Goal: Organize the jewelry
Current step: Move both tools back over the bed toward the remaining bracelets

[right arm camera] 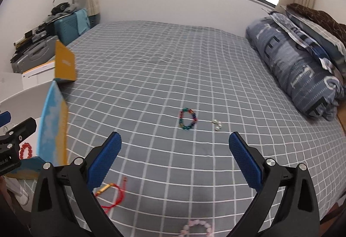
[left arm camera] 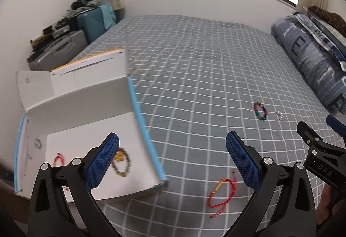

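Note:
An open white box with blue edges (left arm camera: 138, 111) sits on the bed at the left; inside lie a brown bead bracelet (left arm camera: 123, 163) and a red bead bracelet (left arm camera: 58, 159). My left gripper (left arm camera: 173, 161) is open and empty, its left finger over the box. A red cord bracelet with a gold tube (left arm camera: 220, 193) lies on the sheet between its fingers, also in the right wrist view (right arm camera: 112, 193). A multicolour bead bracelet (right arm camera: 187, 118) and small pearl earrings (right arm camera: 217, 124) lie ahead of my open, empty right gripper (right arm camera: 175, 159). A pink bead bracelet (right arm camera: 195, 228) lies below it.
The bed has a grey checked sheet (right arm camera: 151, 59). A rolled blue duvet and pillows (right arm camera: 298, 64) lie along the right. Suitcases (left arm camera: 64, 46) and clutter stand by the wall at the left. The box's yellow-backed lid (right arm camera: 64, 64) stands up.

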Available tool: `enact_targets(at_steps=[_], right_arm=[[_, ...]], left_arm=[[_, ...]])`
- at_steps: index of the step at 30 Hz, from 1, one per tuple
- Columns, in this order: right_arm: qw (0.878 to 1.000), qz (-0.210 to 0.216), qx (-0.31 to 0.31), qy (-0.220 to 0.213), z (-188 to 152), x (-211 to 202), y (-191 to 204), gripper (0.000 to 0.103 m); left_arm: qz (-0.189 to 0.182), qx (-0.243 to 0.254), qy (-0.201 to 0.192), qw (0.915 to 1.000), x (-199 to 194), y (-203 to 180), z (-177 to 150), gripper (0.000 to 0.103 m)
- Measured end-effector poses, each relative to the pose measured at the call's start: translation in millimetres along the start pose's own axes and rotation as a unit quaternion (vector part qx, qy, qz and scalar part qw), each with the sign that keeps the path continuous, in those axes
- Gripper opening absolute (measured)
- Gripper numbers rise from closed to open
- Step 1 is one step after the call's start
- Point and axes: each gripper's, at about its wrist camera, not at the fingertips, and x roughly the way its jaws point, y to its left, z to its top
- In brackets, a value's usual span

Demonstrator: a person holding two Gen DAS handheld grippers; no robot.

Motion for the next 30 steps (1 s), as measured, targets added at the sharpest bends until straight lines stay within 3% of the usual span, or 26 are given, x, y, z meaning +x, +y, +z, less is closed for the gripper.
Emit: enact_targets(at_steps=[11,20,30], right_arm=[[0.999,-0.010,0.026,0.029,-3.4,38.7,-50.4,0.096],[0.997,-0.005,0.036,0.063,-4.9,89.7,-72.0,0.096],[0.993,-0.026,0.045,0.103,-5.9,163.5,-96.3,0.096]], left_arm=[[-0.024,0.038,0.035,0.9984,39.0,-54.0,-11.6,0.097],[-0.055,0.050,0.080,0.9941,64.5,-69.7,-44.7,0.097],[-0.067,0.073,0.104,0.9896,79.9,-78.5,-79.2,0.097]])
